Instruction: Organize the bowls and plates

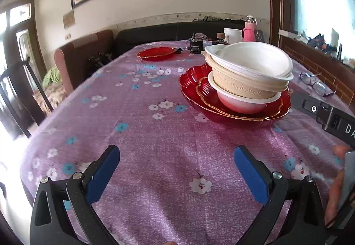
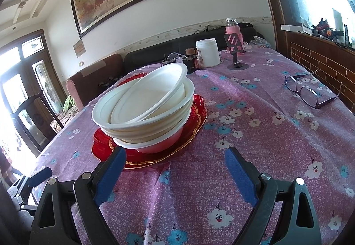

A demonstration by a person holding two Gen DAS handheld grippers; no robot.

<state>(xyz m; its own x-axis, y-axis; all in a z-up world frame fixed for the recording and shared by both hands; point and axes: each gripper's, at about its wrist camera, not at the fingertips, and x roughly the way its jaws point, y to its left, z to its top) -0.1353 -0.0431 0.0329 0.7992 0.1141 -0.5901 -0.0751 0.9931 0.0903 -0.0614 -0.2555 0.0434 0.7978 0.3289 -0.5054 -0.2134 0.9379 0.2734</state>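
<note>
A stack of white and cream bowls (image 1: 248, 74) sits on nested red glass plates (image 1: 193, 85) on the purple flowered tablecloth. The stack also shows in the right wrist view (image 2: 144, 109) on the red plates (image 2: 197, 116), with the top bowl tilted. Another red plate (image 1: 155, 53) lies alone at the far side of the table. My left gripper (image 1: 177, 162) is open and empty, near the table's front, left of the stack. My right gripper (image 2: 175, 162) is open and empty, just in front of the stack; its body shows in the left wrist view (image 1: 328, 116).
Eyeglasses (image 2: 308, 91) lie at the right. A white jar (image 2: 207, 52), pink bottle (image 2: 233, 29), phone stand (image 2: 236, 51) and small items stand at the far end. A chair (image 1: 20, 94) and sofa (image 1: 84, 54) are beyond the left edge.
</note>
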